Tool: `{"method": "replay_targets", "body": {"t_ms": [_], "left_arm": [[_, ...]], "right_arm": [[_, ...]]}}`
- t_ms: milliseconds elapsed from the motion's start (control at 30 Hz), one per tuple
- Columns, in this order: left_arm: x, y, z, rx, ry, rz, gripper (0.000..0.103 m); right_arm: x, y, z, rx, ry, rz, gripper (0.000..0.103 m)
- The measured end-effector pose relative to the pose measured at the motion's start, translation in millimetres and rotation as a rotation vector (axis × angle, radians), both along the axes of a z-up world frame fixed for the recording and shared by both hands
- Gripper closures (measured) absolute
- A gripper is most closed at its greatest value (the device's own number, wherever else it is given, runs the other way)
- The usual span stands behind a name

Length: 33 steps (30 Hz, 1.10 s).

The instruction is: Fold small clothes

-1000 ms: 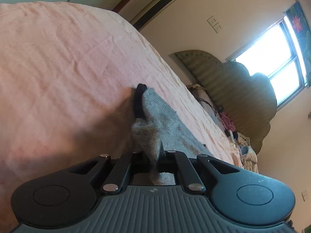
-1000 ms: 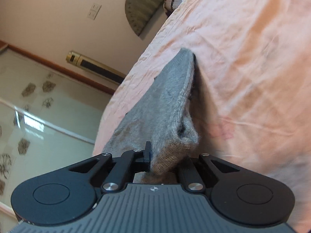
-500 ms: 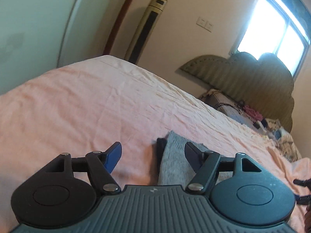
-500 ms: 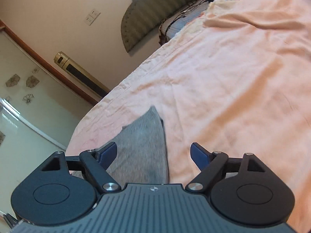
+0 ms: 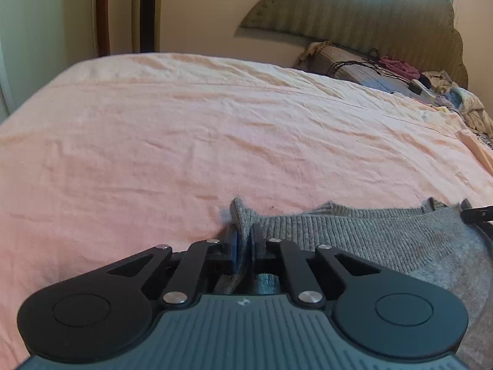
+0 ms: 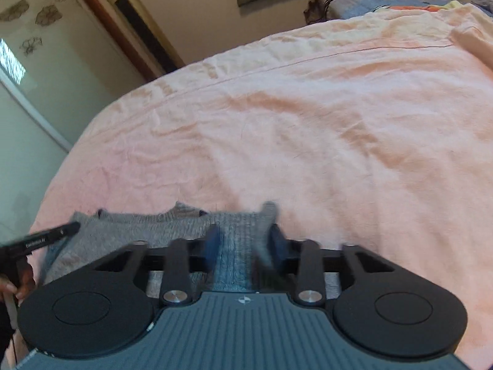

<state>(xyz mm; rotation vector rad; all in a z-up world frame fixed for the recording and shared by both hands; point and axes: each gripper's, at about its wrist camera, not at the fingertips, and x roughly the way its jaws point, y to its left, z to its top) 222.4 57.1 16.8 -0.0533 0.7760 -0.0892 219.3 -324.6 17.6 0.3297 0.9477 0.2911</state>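
A grey knit garment (image 5: 369,237) lies flat on the pink bedsheet (image 5: 215,138), its ribbed edge facing away from me. My left gripper (image 5: 243,243) is shut on a raised corner of that edge. In the right wrist view the same garment (image 6: 129,228) spreads to the left, and my right gripper (image 6: 245,242) straddles its other corner. Its jaws are closing with the knit between them, and the blurred pads (image 6: 212,243) stand a little apart. Each gripper shows at the edge of the other's view: the right one (image 5: 474,212), and the left one (image 6: 46,237) held by a hand (image 6: 18,280).
The pink sheet (image 6: 339,138) stretches far ahead of both grippers. A padded headboard (image 5: 354,15) stands at the back, with a pillow, cables and a heap of clothes (image 5: 446,92) below it. A tall standing air conditioner (image 6: 138,24) and a wardrobe door (image 6: 30,61) flank the bed's left side.
Both grippers let go of the lifted garment, opened wide and swung across to its ribbed edge. The left has shut on one corner; the right has narrowed around the other.
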Motion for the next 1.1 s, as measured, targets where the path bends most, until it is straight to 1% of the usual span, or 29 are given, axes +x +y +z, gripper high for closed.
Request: {"method": "replay_targets", "body": {"t_ms": [33,67,100,133,167,200,233,300,333,367,400,433,467,500,533,567,600,633,700,767,800,833,867,900,933,967,1033,1067,1100], "left_arm": [[-5.1,-1.0,4.2,0.035,-0.042,0.024,0.098],[-9.9,3.3,8.4,0.037,-0.074,0.044,0.098],[-11.7,10.1,10.2,0.026,-0.085,0.070,0.098],[-11.0,17.0,7.6,0.024,-0.066,0.097,0.098],[-6.1,23.5,2.2,0.027,-0.032,0.120,0.098],[-4.3,27.2,-5.0,0.029,-0.009,0.129,0.098],[-7.4,27.1,-6.1,0.031,-0.038,0.122,0.097],[-14.0,23.2,-1.5,0.045,-0.047,0.119,0.092],[-16.4,22.0,3.3,0.041,-0.049,0.119,0.091],[-21.0,20.4,9.4,0.052,-0.060,0.131,0.080],[-26.8,17.5,16.8,0.071,-0.089,0.150,0.066],[-34.5,14.0,24.6,0.081,-0.143,0.165,0.059],[-43.1,10.3,32.2,0.071,-0.208,0.173,0.039],[-50.3,5.6,38.5,0.045,-0.259,0.173,0.025],[-53.1,-1.8,43.3,0.015,-0.279,0.150,0.023],[-52.5,-12.2,44.8,-0.004,-0.268,0.112,0.023],[-51.3,-23.1,43.3,-0.005,-0.248,0.076,0.023],[-47.6,-36.2,38.2,0.006,-0.220,0.040,0.023],[-38.3,-53.7,19.4,0.058,-0.142,-0.013,0.023],[-29.0,-51.3,-8.9,0.126,-0.046,0.002,0.021],[-34.7,-40.1,-12.1,0.082,-0.086,-0.001,0.020],[-34.2,-32.4,-10.7,0.064,-0.081,-0.001,0.020],[-33.4,-29.4,-11.7,0.094,-0.080,0.018,0.020],[-33.5,-27.2,-12.0,0.092,-0.082,0.018,0.020],[-32.1,-27.8,-11.5,0.103,-0.080,0.020,0.020],[-31.9,-30.6,-10.3,0.124,-0.081,0.029,0.020],[-41.5,-40.6,-4.3,0.199,-0.097,0.075,0.020],[-51.5,-45.3,0.5,0.214,-0.104,0.089,0.022],[-63.8,-49.3,7.4,0.186,-0.117,0.075,0.021]], "right_arm": [[-1.2,3.6,0.2,-0.014,-0.019,0.013,0.084],[-3.1,3.9,4.0,-0.011,-0.044,0.009,0.088],[-5.3,0.3,8.8,0.016,-0.070,-0.004,0.089],[-8.6,-5.4,14.6,0.051,-0.106,-0.026,0.090],[-11.1,-13.1,18.5,0.088,-0.138,-0.058,0.093],[-10.2,-20.8,17.3,0.114,-0.147,-0.091,0.093],[-7.1,-24.3,12.3,0.111,-0.133,-0.111,0.093],[-3.7,-23.3,-3.8,0.072,-0.087,-0.130,0.091],[-4.9,-21.8,-9.6,0.072,-0.066,-0.129,0.090],[-9.4,-20.2,-11.2,0.076,-0.080,-0.138,0.088],[-15.6,-19.4,-6.4,0.078,-0.105,-0.152,0.085],[-22.4,-17.9,1.0,0.075,-0.134,-0.165,0.085],[-29.6,-14.8,10.4,0.064,-0.170,-0.170,0.081],[-35.9,-9.3,20.4,0.051,-0.211,-0.172,0.070],[-41.5,-3.8,27.9,0.055,-0.243,-0.169,0.061],[-43.8,3.6,32.8,0.071,-0.257,-0.151,0.045],[-43.2,13.3,35.3,0.084,-0.257,-0.117,0.034],[-40.7,24.9,35.6,0.081,-0.250,-0.080,0.033],[-32.9,47.9,30.2,0.028,-0.238,-0.026,0.034],[-22.0,61.5,15.4,-0.051,-0.190,-0.016,0.034],[-18.1,62.1,4.2,-0.099,-0.162,-0.031,0.034],[-20.6,59.3,-5.0,-0.135,-0.190,-0.033,0.036],[-26.9,55.2,-12.6,-0.170,-0.246,-0.032,0.034],[-28.7,49.2,-14.3,-0.166,-0.262,-0.046,0.036],[-28.5,40.9,-14.1,-0.108,-0.254,-0.067,0.037],[-27.9,37.0,-14.6,-0.082,-0.255,-0.077,0.036],[-28.7,42.8,-12.5,-0.117,-0.254,-0.069,0.036],[-31.4,48.8,-8.8,-0.159,-0.248,-0.078,0.037],[-37.6,55.2,-3.4,-0.197,-0.236,-0.100,0.034]]}}
